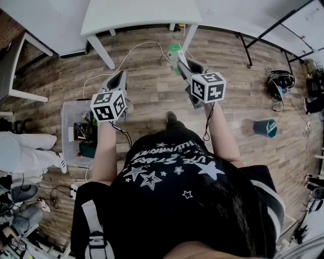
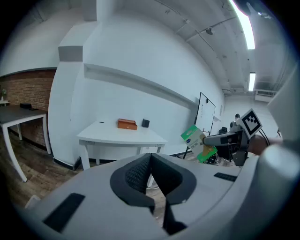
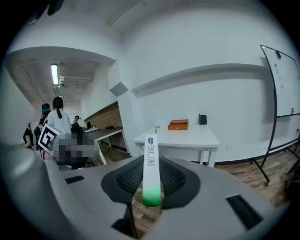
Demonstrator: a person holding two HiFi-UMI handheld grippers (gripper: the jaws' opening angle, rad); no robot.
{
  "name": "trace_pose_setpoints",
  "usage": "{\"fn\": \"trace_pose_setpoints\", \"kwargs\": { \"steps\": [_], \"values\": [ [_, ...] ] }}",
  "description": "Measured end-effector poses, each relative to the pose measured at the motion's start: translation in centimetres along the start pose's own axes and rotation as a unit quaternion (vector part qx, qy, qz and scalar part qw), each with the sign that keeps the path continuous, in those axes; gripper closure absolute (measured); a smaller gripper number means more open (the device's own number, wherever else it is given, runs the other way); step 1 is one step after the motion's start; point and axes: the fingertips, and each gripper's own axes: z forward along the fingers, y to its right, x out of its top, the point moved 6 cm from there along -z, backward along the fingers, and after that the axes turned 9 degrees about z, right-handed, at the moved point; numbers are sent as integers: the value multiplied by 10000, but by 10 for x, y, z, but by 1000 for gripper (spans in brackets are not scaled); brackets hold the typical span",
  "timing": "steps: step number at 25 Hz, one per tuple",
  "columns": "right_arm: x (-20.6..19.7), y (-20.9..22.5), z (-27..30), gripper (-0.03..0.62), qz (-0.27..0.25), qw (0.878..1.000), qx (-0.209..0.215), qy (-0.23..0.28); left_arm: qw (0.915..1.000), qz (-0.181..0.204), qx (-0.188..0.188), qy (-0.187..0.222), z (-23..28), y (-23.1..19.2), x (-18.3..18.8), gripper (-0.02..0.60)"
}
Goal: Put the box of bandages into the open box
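Slim white-green bandage box [image 3: 151,174], upright, clamped between right tongs [image 3: 150,161]

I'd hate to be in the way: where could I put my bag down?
The white table is bare in front of the orange box. The wooden floor between that table and the person is open but for a white cable. Crowded: by the open plastic box and the cable tangle.

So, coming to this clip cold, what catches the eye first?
The green-and-white box of bandages stands out: it is pinched edge-on in the right gripper and held up over the wood floor in front of the white table. The left gripper is shut on nothing. A clear bin holding a few items sits on the floor to the person's left.
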Motion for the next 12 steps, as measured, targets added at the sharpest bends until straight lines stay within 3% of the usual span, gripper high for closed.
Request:
{"fn": "trace_pose_setpoints", "kwargs": {
  "steps": [12],
  "values": [
    [-23,-10,8,480,-3,9999,-88,-86,9997,137,-215,-65,1,1,-10,561]
  ]
}}
